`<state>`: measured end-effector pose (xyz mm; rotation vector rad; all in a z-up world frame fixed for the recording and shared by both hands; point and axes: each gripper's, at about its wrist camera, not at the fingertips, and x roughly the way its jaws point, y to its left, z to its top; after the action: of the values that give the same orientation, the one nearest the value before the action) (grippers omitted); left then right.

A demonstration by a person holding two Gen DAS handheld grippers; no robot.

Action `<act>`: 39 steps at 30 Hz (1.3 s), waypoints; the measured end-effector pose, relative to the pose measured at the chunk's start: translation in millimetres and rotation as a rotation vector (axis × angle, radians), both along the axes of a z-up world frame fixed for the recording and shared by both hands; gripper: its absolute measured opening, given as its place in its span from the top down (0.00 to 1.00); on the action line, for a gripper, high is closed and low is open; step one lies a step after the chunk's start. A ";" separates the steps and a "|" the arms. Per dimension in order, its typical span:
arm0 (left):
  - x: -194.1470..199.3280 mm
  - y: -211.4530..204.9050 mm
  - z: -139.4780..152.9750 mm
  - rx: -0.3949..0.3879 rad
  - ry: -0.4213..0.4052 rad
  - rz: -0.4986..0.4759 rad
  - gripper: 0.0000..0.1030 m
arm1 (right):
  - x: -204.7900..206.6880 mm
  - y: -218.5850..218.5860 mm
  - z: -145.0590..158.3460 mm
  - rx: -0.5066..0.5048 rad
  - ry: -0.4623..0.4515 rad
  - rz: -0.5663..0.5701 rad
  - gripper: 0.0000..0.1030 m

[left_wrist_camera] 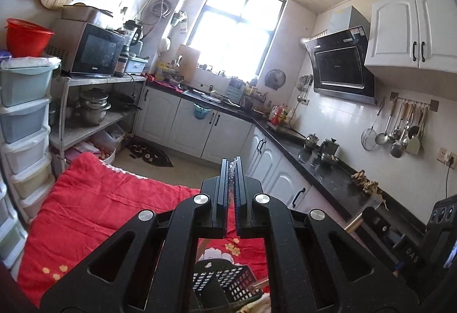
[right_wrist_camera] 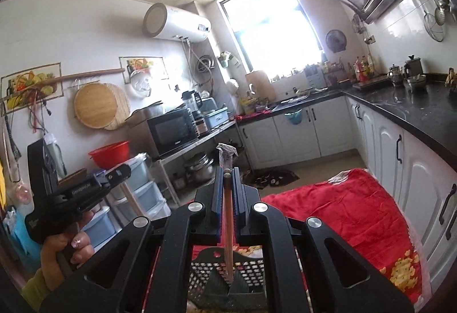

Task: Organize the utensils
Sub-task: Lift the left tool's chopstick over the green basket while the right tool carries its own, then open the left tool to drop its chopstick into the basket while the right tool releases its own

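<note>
My left gripper is shut on a strip of crinkled clear plastic wrapper that shows between its fingers. My right gripper is shut on a wooden chopstick that runs back along its jaws. The chopstick's clear wrapper end sticks out past the fingertips. Both grippers are held above a black perforated basket on a red quilted cloth. More chopsticks lie in the basket. In the right wrist view, a hand holds the left gripper at the far left.
A black counter over white cabinets runs along the right, with kettles and ginger root on it. Ladles and a strainer hang on a wall rail. To the left are stacked plastic drawers and a shelf with a microwave and pots.
</note>
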<state>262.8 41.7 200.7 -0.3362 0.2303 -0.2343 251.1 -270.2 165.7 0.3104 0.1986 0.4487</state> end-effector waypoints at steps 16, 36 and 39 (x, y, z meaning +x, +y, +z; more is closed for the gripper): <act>11.1 -15.2 -66.1 0.098 0.077 -0.040 0.99 | 19.8 30.7 -42.9 -0.097 0.022 -0.065 0.94; 8.2 -0.4 -97.7 0.130 0.160 -0.045 0.89 | 27.9 44.0 -68.3 -0.085 0.133 -0.088 0.70; 7.1 0.3 -99.3 0.127 0.175 -0.042 0.81 | 26.4 39.5 -66.5 -0.088 0.143 -0.096 0.66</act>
<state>269.9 41.9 101.4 -0.2263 0.4229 -0.2304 277.5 -230.7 99.1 0.2646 0.3404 0.3219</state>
